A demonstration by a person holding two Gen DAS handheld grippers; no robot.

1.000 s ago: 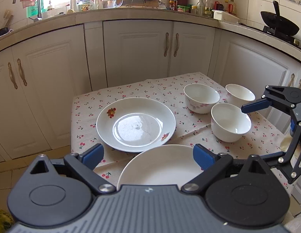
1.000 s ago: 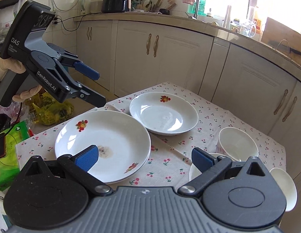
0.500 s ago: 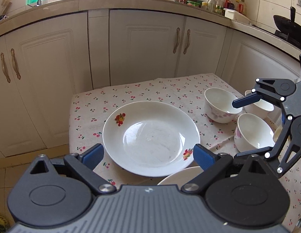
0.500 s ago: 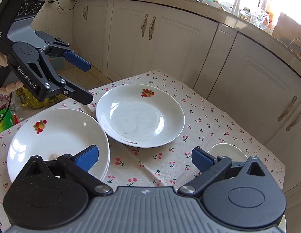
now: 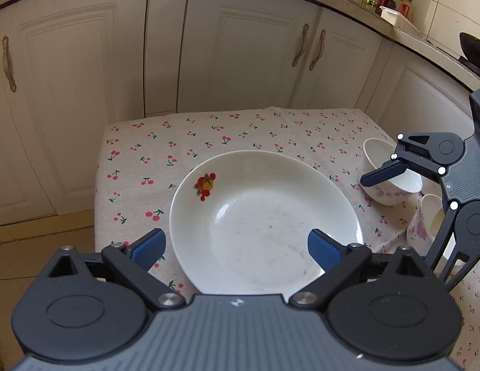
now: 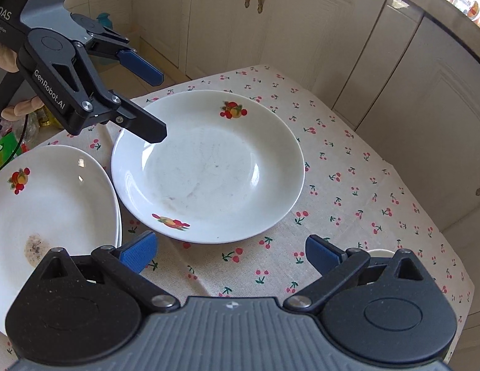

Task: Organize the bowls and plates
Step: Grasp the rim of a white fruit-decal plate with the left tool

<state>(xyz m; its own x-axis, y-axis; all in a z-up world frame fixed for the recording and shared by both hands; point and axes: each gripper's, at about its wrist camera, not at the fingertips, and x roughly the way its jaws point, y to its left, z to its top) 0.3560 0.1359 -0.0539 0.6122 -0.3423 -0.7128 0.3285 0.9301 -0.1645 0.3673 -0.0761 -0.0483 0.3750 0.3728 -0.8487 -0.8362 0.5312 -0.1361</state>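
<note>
Left wrist – plate (image 5: 264,222) below open left hand-held gripper (image 5: 236,247)

Each camera sits just behind its own two fingers and looks steeply down along them at the desk (image 5: 140,142) from close range. The left wrist view faces the white cabinets (image 5: 246,61) behind the desk, with the deep plate (image 5: 261,222) directly ahead, filling the centre. The right wrist view faces the same plate (image 6: 209,167) from another side, slightly farther back. Both views share that plate and the cherry-print cloth around it; each also catches the other gripper beside the plate.
</note>
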